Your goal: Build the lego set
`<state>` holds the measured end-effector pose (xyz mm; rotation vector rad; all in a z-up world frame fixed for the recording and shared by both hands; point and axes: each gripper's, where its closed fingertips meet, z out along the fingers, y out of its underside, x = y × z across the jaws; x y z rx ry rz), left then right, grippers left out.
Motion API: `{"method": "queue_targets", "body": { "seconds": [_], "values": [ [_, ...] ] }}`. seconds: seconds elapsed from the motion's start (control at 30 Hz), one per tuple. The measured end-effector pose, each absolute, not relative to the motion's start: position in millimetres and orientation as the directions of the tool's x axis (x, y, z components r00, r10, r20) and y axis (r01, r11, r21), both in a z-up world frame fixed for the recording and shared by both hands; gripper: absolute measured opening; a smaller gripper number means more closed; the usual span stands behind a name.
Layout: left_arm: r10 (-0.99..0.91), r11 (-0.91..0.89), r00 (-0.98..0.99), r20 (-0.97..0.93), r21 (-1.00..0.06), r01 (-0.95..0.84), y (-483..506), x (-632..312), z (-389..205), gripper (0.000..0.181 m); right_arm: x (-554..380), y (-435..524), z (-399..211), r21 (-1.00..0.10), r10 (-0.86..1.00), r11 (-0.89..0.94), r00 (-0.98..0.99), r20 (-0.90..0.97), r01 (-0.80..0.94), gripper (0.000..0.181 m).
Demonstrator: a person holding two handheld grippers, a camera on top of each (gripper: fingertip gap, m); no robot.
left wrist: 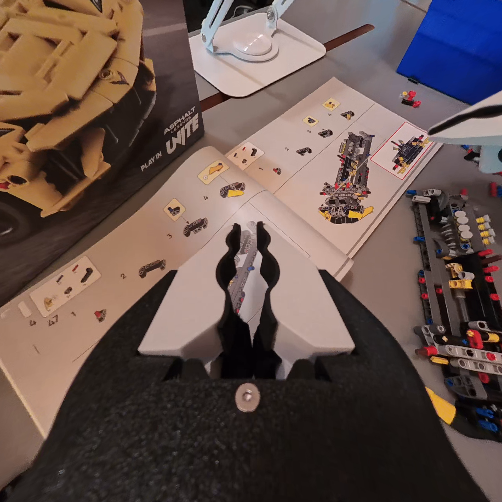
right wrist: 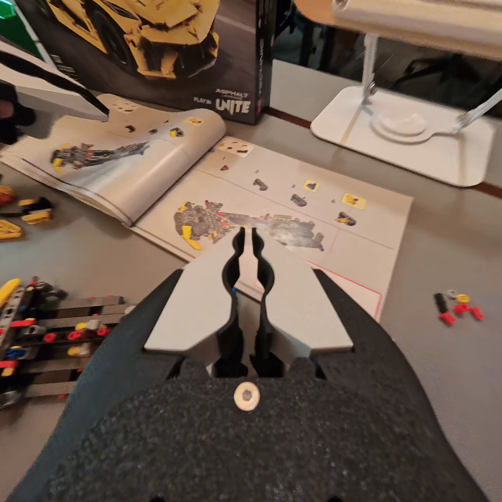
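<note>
The open instruction booklet (left wrist: 271, 176) lies flat on the grey table; it also shows in the right wrist view (right wrist: 271, 203). The part-built black, grey and red chassis (left wrist: 456, 285) lies to the right of the booklet, and at lower left in the right wrist view (right wrist: 54, 331). My left gripper (left wrist: 248, 225) hovers over the booklet's middle fold, jaws almost together, holding nothing. My right gripper (right wrist: 248, 229) hovers over the booklet's right page, jaws almost together, empty. Each gripper shows at the edge of the other's view (left wrist: 461, 127) (right wrist: 54, 89).
The set's box (left wrist: 81, 108) (right wrist: 163, 54) stands behind the booklet. A white stand base (left wrist: 258, 54) (right wrist: 407, 135) sits at the back. A blue box (left wrist: 456, 49) stands at the far right. Small red, black and yellow parts (left wrist: 410, 98) (right wrist: 459, 308) lie beside the booklet. Loose yellow pieces (right wrist: 27, 214) lie at left. Some 20 cm of space lies between my two pairs of fingers.
</note>
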<state>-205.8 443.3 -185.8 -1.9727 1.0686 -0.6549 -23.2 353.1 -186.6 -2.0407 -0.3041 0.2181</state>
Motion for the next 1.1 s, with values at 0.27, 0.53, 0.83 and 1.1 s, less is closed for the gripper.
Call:
{"method": "queue_targets", "body": {
  "seconds": [0.27, 0.53, 0.83, 1.1],
  "values": [
    [-0.917, -0.245, 0.399, 0.023, -0.822, -0.515, 416, -202, -168, 0.018, -29, 354, -178, -0.897, 0.333, -0.442, 0.929, -0.161, 0.004, 0.006],
    [-0.928, -0.275, 0.371, 0.040, -0.744, -0.609, 350, -280, -148, 0.037, -27, 354, -173, -0.914, 0.327, -0.404, 0.939, -0.105, 0.038, 0.006],
    [-0.814, -0.421, 0.577, -0.065, -0.620, -0.663, 274, -399, -192, 0.055, -38, 353, -175, -0.914, 0.354, -0.402, 0.930, -0.097, 0.057, 0.006],
    [-0.840, -0.371, 0.536, -0.086, -0.630, -0.682, 231, -398, -213, 0.048, -37, 353, -176, -0.914, 0.346, -0.401, 0.934, -0.093, 0.058, 0.006]
  ]
}}
